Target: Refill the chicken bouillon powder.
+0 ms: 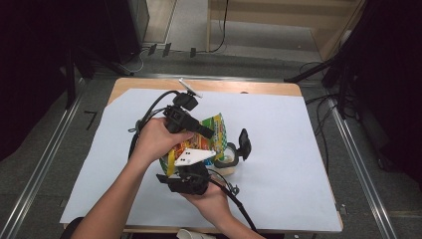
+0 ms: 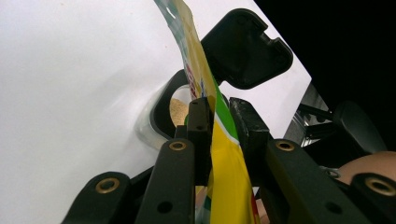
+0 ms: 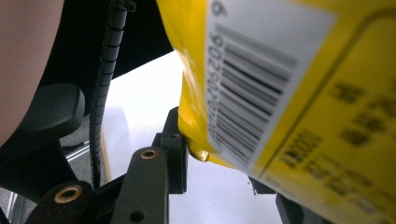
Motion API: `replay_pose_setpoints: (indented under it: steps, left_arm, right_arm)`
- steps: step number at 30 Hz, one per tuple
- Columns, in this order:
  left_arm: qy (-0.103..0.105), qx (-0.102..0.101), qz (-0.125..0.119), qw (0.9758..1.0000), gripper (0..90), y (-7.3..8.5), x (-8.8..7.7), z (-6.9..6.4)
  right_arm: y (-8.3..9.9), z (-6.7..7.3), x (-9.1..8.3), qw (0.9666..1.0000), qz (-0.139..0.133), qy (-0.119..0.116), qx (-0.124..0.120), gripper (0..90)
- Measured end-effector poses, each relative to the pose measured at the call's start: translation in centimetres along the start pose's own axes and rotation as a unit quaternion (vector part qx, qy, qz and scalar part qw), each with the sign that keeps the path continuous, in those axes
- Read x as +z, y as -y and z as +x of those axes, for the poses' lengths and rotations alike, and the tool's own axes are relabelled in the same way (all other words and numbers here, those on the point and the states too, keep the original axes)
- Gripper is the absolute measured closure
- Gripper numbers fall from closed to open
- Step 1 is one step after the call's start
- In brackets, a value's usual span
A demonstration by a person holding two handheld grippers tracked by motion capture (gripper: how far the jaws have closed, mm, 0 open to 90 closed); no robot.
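A yellow and green snack bag (image 1: pixel 214 130) is held up over the white-covered table between both grippers. My left gripper (image 1: pixel 206 132) reaches in from the left, and its pads pinch the bag's upper edge (image 2: pixel 219 140). The right gripper (image 1: pixel 185 172), under its white three-cornered plate (image 1: pixel 191 157), grips the bag's lower corner by the barcode (image 3: pixel 252 93). Just beyond the bag stands a clear jar (image 1: pixel 226 158) with a black rim (image 2: pixel 161 109). Its black flip lid (image 2: pixel 245 46) is swung open and tan contents (image 2: pixel 177 109) show inside. The right gripper's far jaw is hidden behind the bag.
A white sheet (image 1: pixel 278 129) covers the wooden table (image 1: pixel 278 89). Cables trail from both grippers across the near side. Metal rails (image 1: pixel 45 164) run along the floor on both sides. Dark stands and cables crowd the far right. A white round object (image 1: pixel 191 234) sits at the table's near edge.
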State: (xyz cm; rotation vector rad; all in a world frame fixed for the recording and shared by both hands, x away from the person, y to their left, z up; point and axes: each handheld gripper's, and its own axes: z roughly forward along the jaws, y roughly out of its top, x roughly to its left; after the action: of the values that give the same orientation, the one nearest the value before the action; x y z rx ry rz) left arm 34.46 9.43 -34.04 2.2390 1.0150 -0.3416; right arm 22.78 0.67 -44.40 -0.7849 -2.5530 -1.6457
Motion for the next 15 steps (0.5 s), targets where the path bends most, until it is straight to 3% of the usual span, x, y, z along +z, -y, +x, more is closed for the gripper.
replay_pose_setpoints:
  steps: [6, 15]
  left_arm:
    - [-0.012, 0.002, 0.001, 0.9999, 79.7, -0.18, -0.09, -0.03]
    - [-0.013, -0.003, 0.007, 0.9999, 79.5, -0.83, -0.21, 0.24]
  right_arm:
    - [-0.19, -0.23, 0.16, 1.0, -0.003, -0.006, 0.004, 66.2]
    - [-0.61, -0.7, 0.19, 0.9999, -0.005, -0.011, 0.01, 66.2]
